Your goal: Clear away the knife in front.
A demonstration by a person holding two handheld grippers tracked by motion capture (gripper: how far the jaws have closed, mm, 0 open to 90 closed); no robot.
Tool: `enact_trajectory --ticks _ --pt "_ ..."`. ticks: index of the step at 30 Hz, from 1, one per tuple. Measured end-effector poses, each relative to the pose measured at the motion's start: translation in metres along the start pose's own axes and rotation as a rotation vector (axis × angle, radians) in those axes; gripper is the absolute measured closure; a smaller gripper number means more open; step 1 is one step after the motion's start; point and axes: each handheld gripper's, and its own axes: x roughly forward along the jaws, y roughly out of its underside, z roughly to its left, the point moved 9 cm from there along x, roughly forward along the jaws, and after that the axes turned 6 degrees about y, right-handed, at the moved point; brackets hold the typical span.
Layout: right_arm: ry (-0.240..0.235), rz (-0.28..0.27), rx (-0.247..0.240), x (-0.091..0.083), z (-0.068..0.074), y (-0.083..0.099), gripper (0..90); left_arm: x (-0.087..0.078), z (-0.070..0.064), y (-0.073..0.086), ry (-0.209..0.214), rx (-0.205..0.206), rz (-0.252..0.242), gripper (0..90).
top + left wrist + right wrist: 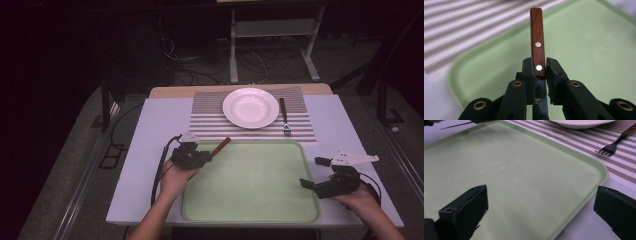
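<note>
Both jaws of the left gripper point(539, 71) clamped a wooden-handled knife point(537, 40) over the green tray point(260, 200); the right gripper point(315, 172), jaws apart, was at the tray's right edge.

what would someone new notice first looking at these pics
Probably the left tongs, shut on a wooden-handled knife whose handle sticks out over the near-left corner of the pale green tray. Next, the white plate on the striped placemat beyond the tray, with a fork lying to its right. The right tongs hang open at the tray's right edge.
</note>
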Motion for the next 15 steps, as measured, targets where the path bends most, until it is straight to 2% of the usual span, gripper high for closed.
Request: enact_trajectory --ticks 1,6,7,13,14,15 --pt "0.0 0.001 -0.003 0.0 0.0 0.0 0.0 0.005 -0.004 0.006 0.005 -0.005 0.016 77.3" --pt "-0.001 0.003 -0.009 0.0 0.001 0.001 0.0 0.015 -0.006 0.016 0.002 -0.026 0.045 77.2" --pt "-0.003 0.002 -0.008 0.0 0.001 0.001 0.0 0.018 -0.006 0.02 -0.005 -0.027 0.071 77.1" --pt "-0.008 -0.001 -0.005 0.0 0.001 0.001 0.0 0.017 -0.005 0.024 -0.026 -0.039 0.076 75.1" --pt "-0.009 0.0 -0.006 0.0 0.001 0.001 0.0 0.015 -0.005 0.022 -0.035 -0.024 0.062 69.2" --pt "-0.01 0.001 -0.005 0.0 0.001 0.001 0.0 0.013 -0.006 0.019 -0.035 -0.025 0.043 69.3"
